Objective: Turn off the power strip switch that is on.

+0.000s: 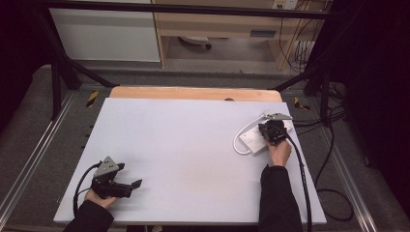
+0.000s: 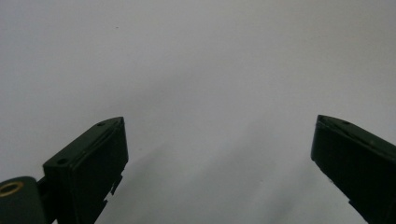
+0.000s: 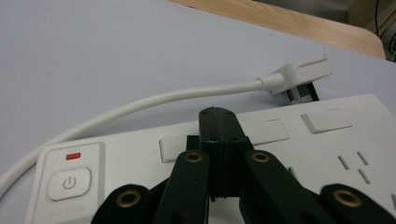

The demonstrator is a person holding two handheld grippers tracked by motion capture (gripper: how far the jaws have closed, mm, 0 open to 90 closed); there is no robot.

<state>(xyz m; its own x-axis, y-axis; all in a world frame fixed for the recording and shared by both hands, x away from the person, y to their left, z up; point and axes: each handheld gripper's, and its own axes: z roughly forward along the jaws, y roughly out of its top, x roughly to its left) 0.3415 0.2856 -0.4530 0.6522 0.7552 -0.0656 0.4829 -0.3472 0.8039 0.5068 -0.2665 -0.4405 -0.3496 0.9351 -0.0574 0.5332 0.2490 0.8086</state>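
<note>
1. Nearest to us in the high view, the left gripper rests low on the near left part of the white table, well apart from everything else. Its own view shows the jaws spread wide with only bare table between them, so it is released and idle.

2. Farther off, at the right side of the table, the right gripper hangs over the white power strip. In the right gripper view its jaws are clenched together, nothing between them, with the closed tips poised over the row of blank rocker switches; whether they touch the strip's face we cannot tell.

3. We judge the step in hand to be pressing a control on the strip with the closed tips, used as a single finger. The power button under its red indicator lies at the strip's end, off to the left of the tips in that view. The next move calls for a short, steady push straight down, without skidding the strip.

4. The strip lies flat, sockets up, its long axis running diagonally from near left to far right in the high view.

5. Farthest, its white cable loops round to the plug, lying just beside the strip's far edge.
</note>
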